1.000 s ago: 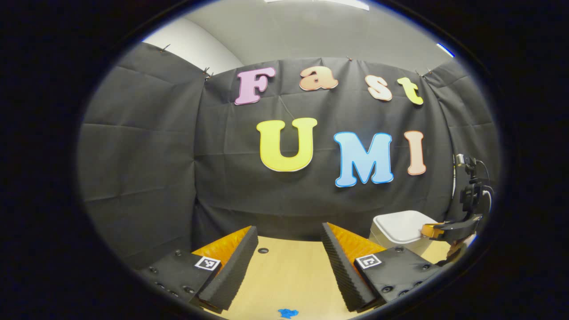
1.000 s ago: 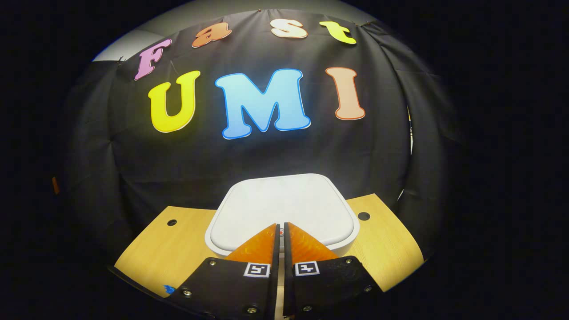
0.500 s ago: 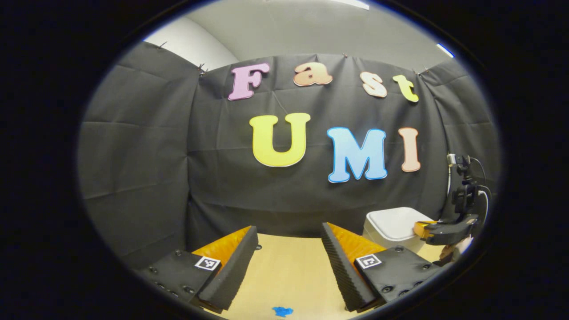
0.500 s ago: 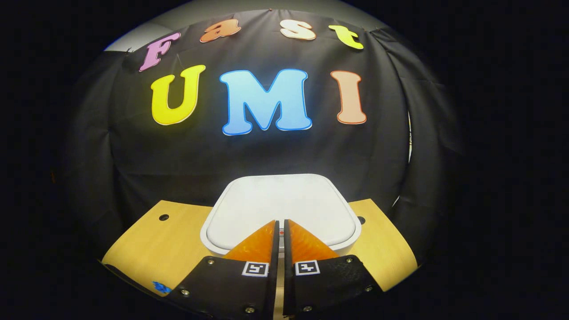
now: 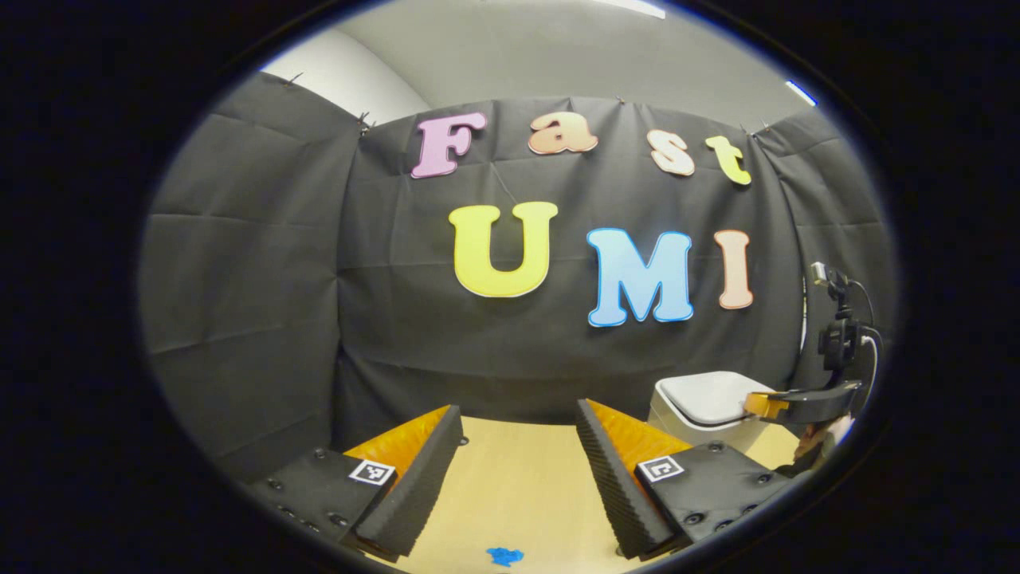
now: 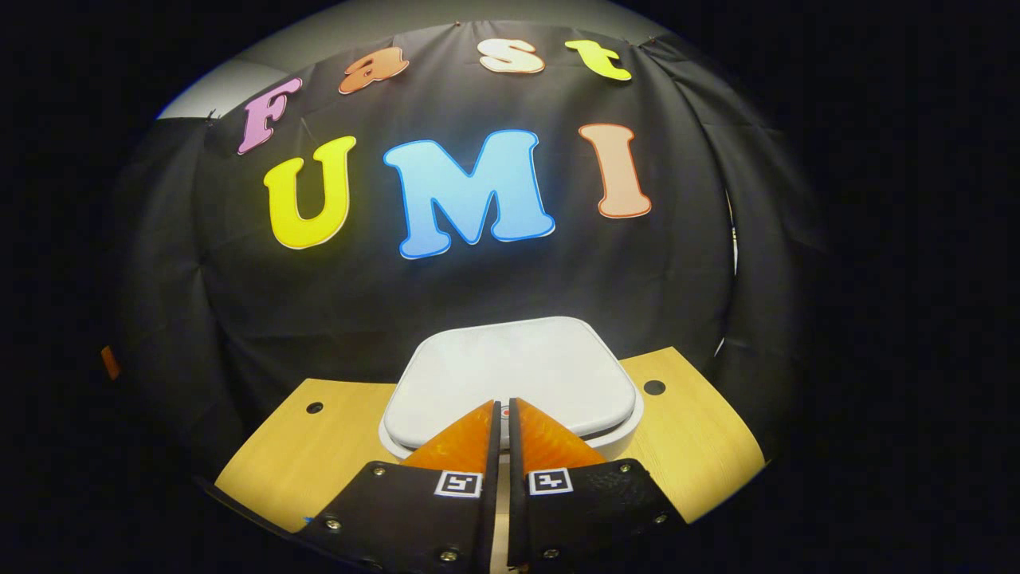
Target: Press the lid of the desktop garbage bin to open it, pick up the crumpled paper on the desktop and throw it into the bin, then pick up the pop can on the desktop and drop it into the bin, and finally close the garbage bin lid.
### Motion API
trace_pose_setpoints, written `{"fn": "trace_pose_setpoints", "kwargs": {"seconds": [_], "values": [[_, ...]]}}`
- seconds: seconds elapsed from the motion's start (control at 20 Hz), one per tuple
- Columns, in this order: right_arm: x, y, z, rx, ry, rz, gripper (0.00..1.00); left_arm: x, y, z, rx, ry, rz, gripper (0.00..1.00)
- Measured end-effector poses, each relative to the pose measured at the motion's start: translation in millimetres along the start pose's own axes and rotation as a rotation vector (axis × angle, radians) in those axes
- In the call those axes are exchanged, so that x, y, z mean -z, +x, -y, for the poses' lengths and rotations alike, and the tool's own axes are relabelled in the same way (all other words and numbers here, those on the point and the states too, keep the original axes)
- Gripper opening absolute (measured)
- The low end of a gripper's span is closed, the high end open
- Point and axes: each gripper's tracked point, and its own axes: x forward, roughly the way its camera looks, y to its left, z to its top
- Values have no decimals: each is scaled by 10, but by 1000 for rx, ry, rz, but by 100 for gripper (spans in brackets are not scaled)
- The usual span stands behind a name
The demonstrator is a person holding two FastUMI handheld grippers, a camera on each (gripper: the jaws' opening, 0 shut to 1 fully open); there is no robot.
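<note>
In my right gripper view, my right claw (image 6: 500, 408) is clenched, its two fingers pressed nearly together with nothing between them, and its tips sit over the near edge of the white lid (image 6: 510, 379) of the garbage bin (image 6: 625, 426); I cannot tell whether they touch the lid or hover just above it. A small red mark on the lid peeks out right at the fingertips. The lid looks closed and lies flat on the bin. The bin stands toward the far edge of the light wooden surface (image 6: 319, 454), close to the black cloth wall, with a dark round hole in the surface on either side of it. In my left gripper view, my left claw (image 5: 519, 418) is released, its fingers spread wide with only bare surface (image 5: 518, 494) between them, and it grasps nothing. A small blue scrap (image 5: 504, 556) lies on the surface near its near edge, in front of that claw. Off toward the far right corner of the surface I see the bin (image 5: 705, 406) again, with the right claw (image 5: 761, 405) reaching in from the right, its tips at the lid's right-hand edge, and a black mount with a cable rising above it. Part of a hand (image 5: 813, 446) shows below that claw.
</note>
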Motion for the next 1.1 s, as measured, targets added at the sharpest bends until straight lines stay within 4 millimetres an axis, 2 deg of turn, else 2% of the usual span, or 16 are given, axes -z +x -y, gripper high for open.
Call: {"fn": "trace_pose_setpoints", "kwargs": {"seconds": [0.15,0.65,0.85,1.1], "values": [[-93,-90,-14,-7,11,29,7,5,28,26,6,-7,0,100],[56,-212,0,-11,23,-3,7,100,41,124,31,-5,-28,100],[77,-284,-61,-27,12,-9,7,356,91,34,19,-9,-75,100],[198,-341,-96,-40,12,-38,7,909,118,-104,9,-2,-180,100]]}}
